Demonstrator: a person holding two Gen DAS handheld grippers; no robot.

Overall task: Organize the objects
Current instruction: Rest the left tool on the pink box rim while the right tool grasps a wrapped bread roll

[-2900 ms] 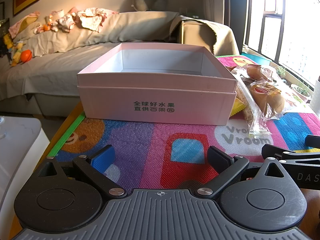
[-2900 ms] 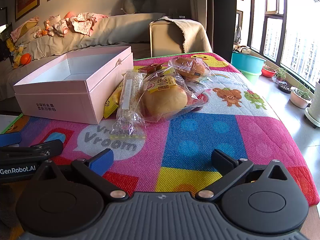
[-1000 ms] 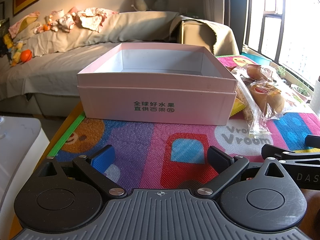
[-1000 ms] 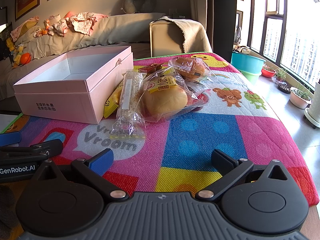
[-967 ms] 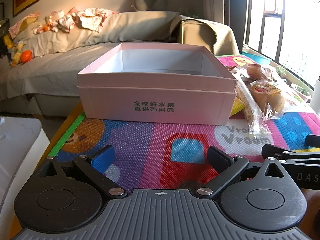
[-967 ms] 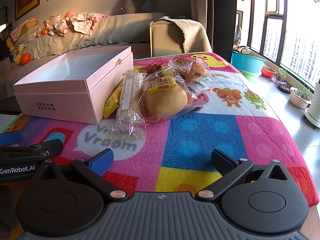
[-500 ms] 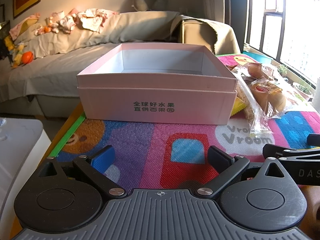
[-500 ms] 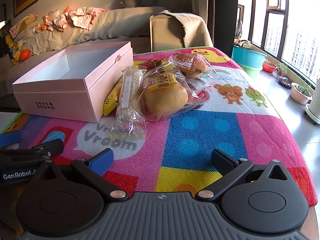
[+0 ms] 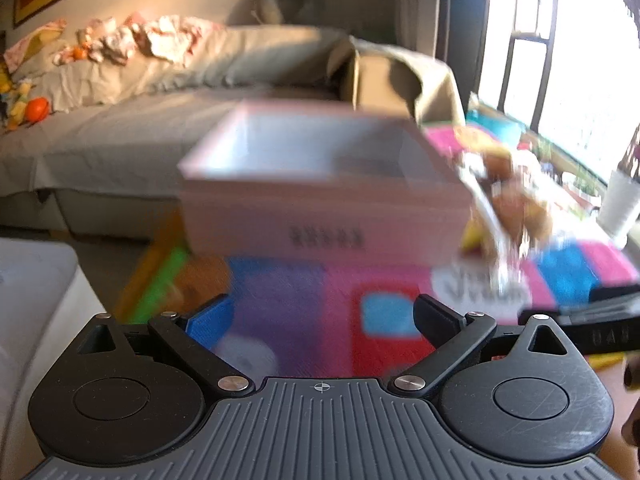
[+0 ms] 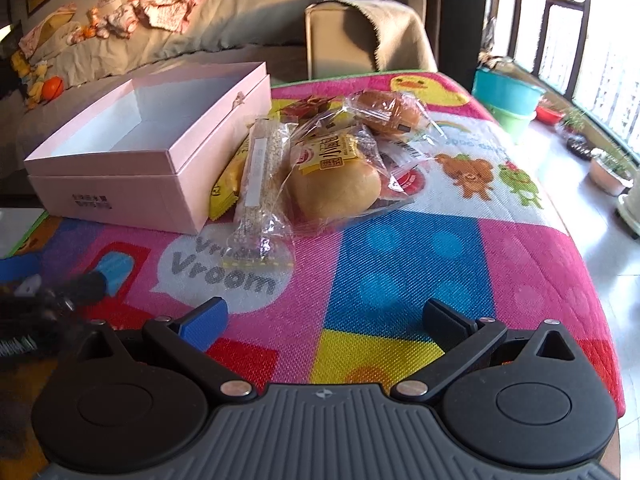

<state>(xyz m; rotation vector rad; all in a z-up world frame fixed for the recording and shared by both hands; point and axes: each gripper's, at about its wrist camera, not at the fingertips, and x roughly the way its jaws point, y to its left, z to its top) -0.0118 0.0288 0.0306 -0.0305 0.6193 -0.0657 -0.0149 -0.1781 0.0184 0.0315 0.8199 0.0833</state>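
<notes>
Hovering wide and empty, the right claw (image 10: pixel 322 326) and left claw (image 9: pixel 322 322) seem about to start: next, reach ahead for the bun (image 10: pixel 334 186) beside the box (image 10: pixel 160 152).

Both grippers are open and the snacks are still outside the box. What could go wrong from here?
The snack packets overlap in a heap, so closing on the long clear packet may drag the bun packet along. The yellow packet lies wedged against the pink box, leaving little finger room. The left wrist view is motion-blurred, so aiming could suffer.
</notes>
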